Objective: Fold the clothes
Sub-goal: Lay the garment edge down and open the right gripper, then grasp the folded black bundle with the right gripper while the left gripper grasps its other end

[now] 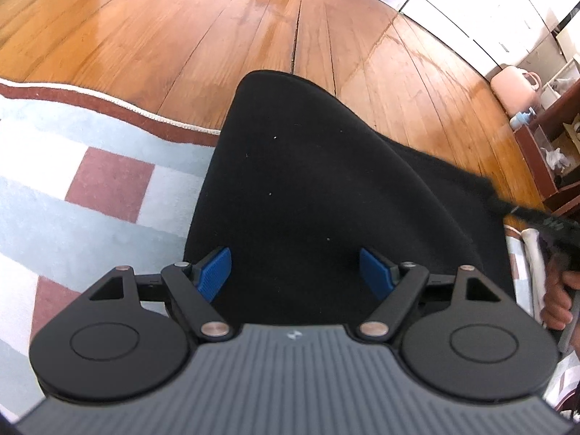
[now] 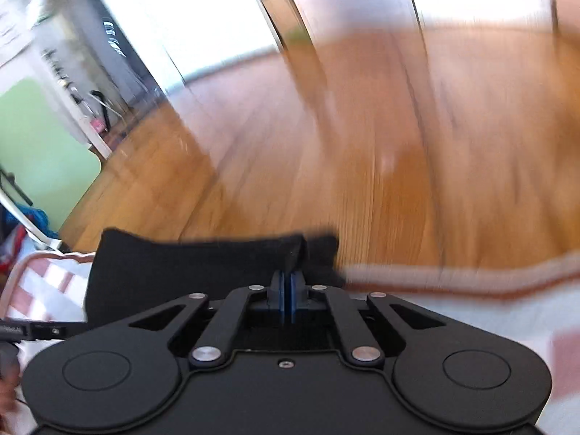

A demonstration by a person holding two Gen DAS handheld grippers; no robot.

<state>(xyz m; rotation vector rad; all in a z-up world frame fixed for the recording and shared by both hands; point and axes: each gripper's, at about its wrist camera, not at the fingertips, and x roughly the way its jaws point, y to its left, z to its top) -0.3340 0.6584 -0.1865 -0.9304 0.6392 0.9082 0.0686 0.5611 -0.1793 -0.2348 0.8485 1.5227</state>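
I read the black garment (image 1: 326, 181) as soft, light knit — limp, so it will sag and drag wherever it is not held, and a hem or corner is the place to pinch it. It lies partly on the checked rug (image 1: 90, 181) and partly on the wooden floor (image 1: 181, 36). My left gripper (image 1: 295, 272) hangs over it with blue pads (image 1: 214, 272) spread wide, nothing between them; the cloth fills the gap beneath, though I cannot tell if the tips touch it. My right gripper (image 2: 290, 282) is clamped on a bunched edge of the same garment (image 2: 188, 264) — the fold rises just ahead of its tips. That view is smeared.
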